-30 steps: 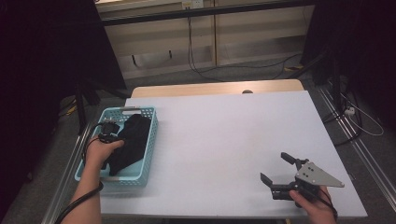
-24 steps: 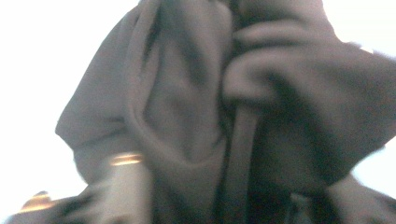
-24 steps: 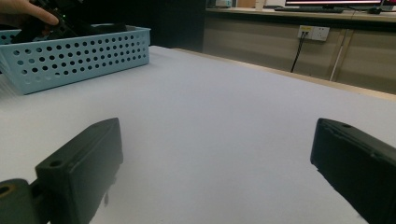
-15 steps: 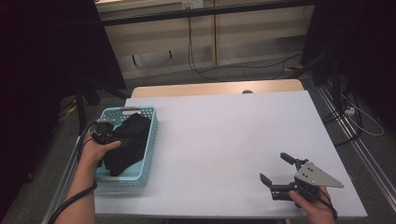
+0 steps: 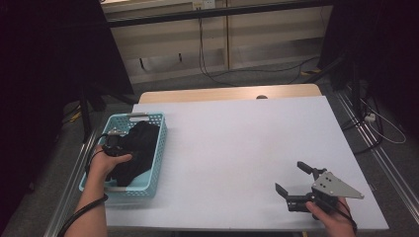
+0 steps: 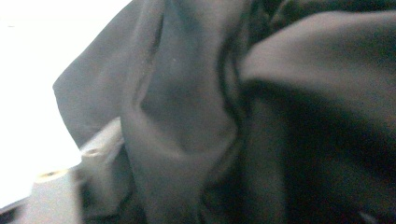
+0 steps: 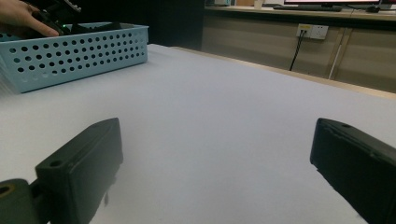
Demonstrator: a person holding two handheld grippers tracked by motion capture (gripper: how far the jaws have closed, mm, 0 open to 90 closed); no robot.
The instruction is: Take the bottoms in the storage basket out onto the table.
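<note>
Left gripper [image 5: 114, 143] pulled slightly back toward the basket's near-left side since the earlier frames.
Its jaws have just been closing somewhat (grip state cannot be told, cloth covers them); one black cloth [image 5: 136, 150] lies in one blue basket [image 5: 157, 148]; right gripper [image 5: 295, 183] rests open on the table [image 5: 237, 148].

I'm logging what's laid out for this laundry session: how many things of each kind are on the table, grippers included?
Light blue perforated basket: 1
Black garment bunched in that basket: 1 pile; whether it is one piece or several cannot be told
Hand-held grippers: 2, the left gripper at the garment, the right gripper over the white table
Total: 4
</note>
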